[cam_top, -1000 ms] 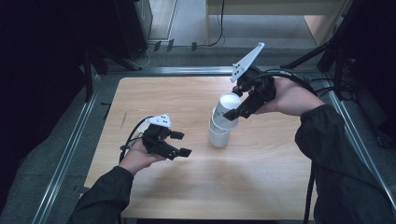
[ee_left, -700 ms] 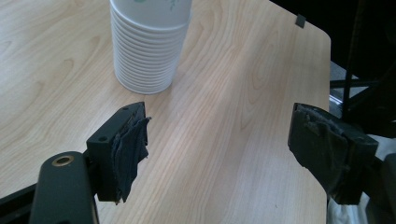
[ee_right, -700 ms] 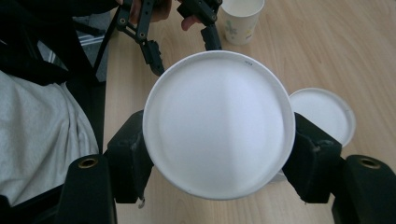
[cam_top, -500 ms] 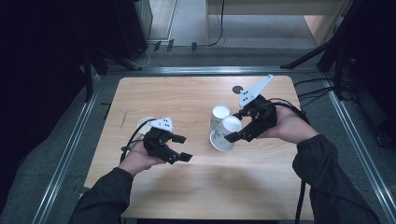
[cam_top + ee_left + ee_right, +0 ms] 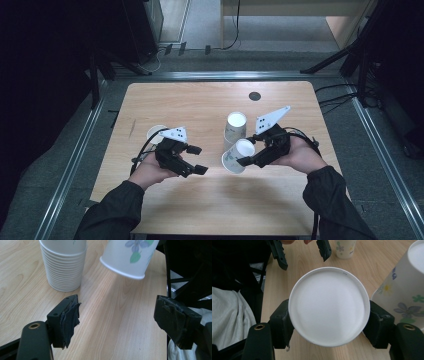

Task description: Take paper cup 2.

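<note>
Right claw [image 5: 246,161] grips one paper cup [image 5: 238,155] tilted off the stack [image 5: 234,129], probably to set it apart, while left claw [image 5: 196,160] waits half-open and empty.

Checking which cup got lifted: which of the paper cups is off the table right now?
The cup clamped in the right gripper, tilted above the wood. The nested stack beside it and the single cup behind the left hand stand on the table.

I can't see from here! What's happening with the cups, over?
Right tool clamps one cup, tilted, above table. Left tool open, empty. Cup stack just beside it.
</note>
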`<action>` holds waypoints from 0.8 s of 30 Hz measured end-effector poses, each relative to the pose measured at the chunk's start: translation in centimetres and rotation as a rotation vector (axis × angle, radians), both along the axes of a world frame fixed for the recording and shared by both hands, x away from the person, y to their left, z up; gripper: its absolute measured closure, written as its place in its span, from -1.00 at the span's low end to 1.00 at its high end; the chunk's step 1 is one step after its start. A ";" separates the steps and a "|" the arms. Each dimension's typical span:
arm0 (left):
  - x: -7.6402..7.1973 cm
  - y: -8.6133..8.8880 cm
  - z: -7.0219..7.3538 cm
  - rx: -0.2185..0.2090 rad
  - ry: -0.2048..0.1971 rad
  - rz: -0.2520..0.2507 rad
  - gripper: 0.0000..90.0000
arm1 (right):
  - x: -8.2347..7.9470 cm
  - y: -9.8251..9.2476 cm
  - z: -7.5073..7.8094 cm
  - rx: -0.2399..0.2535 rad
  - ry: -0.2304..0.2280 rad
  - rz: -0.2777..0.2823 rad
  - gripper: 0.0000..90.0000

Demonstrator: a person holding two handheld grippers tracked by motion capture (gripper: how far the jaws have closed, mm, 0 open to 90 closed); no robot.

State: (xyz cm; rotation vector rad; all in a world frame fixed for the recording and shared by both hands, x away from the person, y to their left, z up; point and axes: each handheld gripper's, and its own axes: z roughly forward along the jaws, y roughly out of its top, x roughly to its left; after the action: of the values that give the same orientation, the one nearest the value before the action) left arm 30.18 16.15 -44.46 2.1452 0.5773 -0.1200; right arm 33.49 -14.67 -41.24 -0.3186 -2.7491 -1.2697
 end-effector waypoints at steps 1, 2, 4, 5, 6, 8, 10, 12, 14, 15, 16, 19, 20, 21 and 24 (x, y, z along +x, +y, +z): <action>0.1 0.0 0.0 -0.003 0.003 -0.006 -0.54 | 0.0 0.0 -0.3 0.010 0.007 -0.001 -0.26; 0.1 -0.1 0.0 -0.007 0.007 -0.010 -0.54 | -0.1 0.1 -0.7 0.027 0.016 -0.003 -0.26; 0.2 -0.1 -0.1 -0.013 0.016 -0.024 -0.54 | -0.1 0.1 -1.2 0.072 0.039 0.002 -0.26; 0.3 -0.1 -0.2 -0.007 0.011 -0.021 -0.54 | -0.2 0.3 -1.7 0.095 0.042 0.008 -0.26; 0.3 -0.1 -0.2 -0.007 0.011 -0.021 -0.54 | -0.2 0.3 -1.7 0.095 0.042 0.008 -0.26; 0.4 -0.4 -0.3 0.008 0.006 -0.024 -0.54 | -0.3 0.7 -2.4 0.114 0.042 0.009 -0.26; 0.5 -0.5 -0.3 0.009 0.004 -0.030 -0.54 | -0.4 0.9 -2.7 0.131 0.049 0.008 -0.26; 0.6 -0.7 -0.4 -0.001 0.009 -0.042 -0.54 | -0.4 1.1 -3.0 0.140 0.053 0.016 -0.26; 0.8 -1.1 -0.4 -0.023 0.018 -0.061 -0.54 | -0.4 1.0 -3.3 0.169 0.082 0.027 -0.26; 0.8 -1.1 -0.4 -0.023 0.018 -0.061 -0.54 | -0.4 1.0 -3.4 0.174 0.084 0.027 -0.26; 0.9 -1.2 -0.4 -0.022 0.014 -0.068 -0.54 | -0.4 1.0 -3.4 0.174 0.084 0.027 -0.26; 1.0 -1.6 -0.5 -0.030 0.006 -0.080 -0.54 | -0.5 1.0 -3.8 0.160 0.084 0.013 -0.26; 1.0 -1.8 -0.6 -0.029 0.004 -0.084 -0.54 | -0.5 1.0 -3.8 0.160 0.084 0.013 -0.26; 1.0 -2.0 -0.7 -0.027 0.005 -0.089 -0.54 | -0.6 1.0 -3.8 0.161 0.085 0.009 -0.26; 1.3 -2.7 -1.1 -0.018 0.016 -0.113 -0.54 | -0.7 1.3 -3.8 0.165 0.081 -0.013 -0.26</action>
State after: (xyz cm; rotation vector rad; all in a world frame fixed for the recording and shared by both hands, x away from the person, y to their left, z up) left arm 31.49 13.46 -45.60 2.1614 0.4620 -0.2040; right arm 32.78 -13.42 -45.00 -0.3642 -2.5601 -1.4416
